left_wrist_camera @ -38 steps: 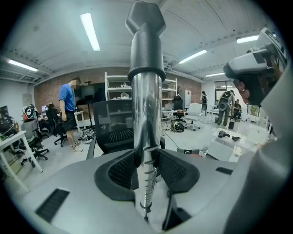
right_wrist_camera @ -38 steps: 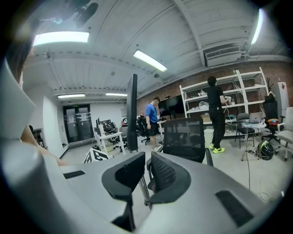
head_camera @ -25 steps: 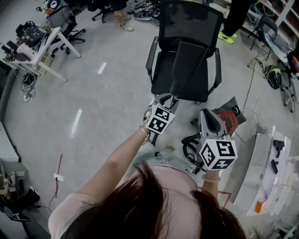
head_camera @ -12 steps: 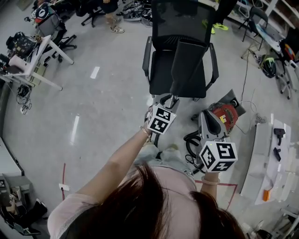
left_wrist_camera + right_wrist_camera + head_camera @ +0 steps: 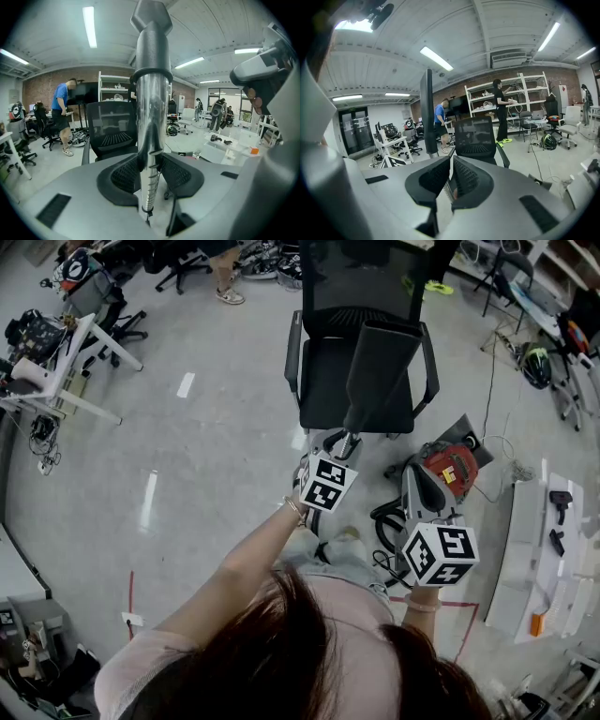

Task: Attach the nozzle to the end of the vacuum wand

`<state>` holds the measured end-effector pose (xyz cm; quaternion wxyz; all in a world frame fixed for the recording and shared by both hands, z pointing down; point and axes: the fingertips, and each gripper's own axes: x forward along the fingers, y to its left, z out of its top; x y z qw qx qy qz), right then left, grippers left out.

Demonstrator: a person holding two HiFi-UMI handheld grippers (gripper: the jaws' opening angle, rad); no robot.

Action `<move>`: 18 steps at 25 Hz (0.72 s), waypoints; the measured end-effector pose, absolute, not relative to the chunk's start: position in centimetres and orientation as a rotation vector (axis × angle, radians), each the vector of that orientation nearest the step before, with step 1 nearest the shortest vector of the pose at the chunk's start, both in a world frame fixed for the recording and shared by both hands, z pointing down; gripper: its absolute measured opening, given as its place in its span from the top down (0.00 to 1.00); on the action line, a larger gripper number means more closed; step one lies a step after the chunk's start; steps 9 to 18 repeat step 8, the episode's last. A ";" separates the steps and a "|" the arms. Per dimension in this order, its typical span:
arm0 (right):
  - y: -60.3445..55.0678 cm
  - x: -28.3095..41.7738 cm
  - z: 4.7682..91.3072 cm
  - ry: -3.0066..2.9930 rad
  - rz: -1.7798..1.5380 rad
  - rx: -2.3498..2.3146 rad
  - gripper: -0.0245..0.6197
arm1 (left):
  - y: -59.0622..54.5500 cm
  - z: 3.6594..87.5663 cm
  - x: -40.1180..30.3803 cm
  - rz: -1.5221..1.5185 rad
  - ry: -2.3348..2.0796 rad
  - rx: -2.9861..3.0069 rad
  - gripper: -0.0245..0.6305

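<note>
Nozzle [image 5: 380,362], dark and flat-sided, sits with its collar over the far end of the chrome vacuum wand [image 5: 350,442], so the 2 pieces make 1 straight line. From the head view that long axis starts at my left gripper [image 5: 151,164] and runs away from me, up and slightly to the right. It crosses in front of the seat of the black office chair [image 5: 323,390], and the nozzle's wide end is the farthest point. Along my left gripper's own view, the same line stands almost upright, with the nozzle tip at the top of the picture and the shiny tube coming down between my fingers.

My left fingers [image 5: 123,176] are clamped on the chrome tube, 1 ribbed pad pressed on each side, low on the wand and well below the nozzle's collar. The whole assembly is in the air in that grip, clear of the floor.

My right gripper [image 5: 450,176] is just to the right of the left one and nearer to me, apart from the wand. Its jaws are closing, down to a narrow slit, with nothing clamped between the pads. In its view the wand and nozzle rise as a dark pole to the left of the jaws.

The red vacuum cleaner [image 5: 450,470] lies on the floor, just beyond my right gripper and to the right of the chair.
</note>
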<state>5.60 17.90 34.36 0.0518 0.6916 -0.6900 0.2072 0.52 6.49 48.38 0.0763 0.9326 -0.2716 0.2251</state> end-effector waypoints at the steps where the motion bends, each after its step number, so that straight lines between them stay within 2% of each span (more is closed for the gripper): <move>1: 17.8 5.6 34.5 -2.092 0.633 2.103 0.90 | 6.5 48.4 0.6 0.674 -0.809 2.796 0.72; 18: 17.0 5.8 35.3 -2.042 0.640 2.108 0.92 | 6.1 48.4 0.7 0.659 -0.811 2.806 0.72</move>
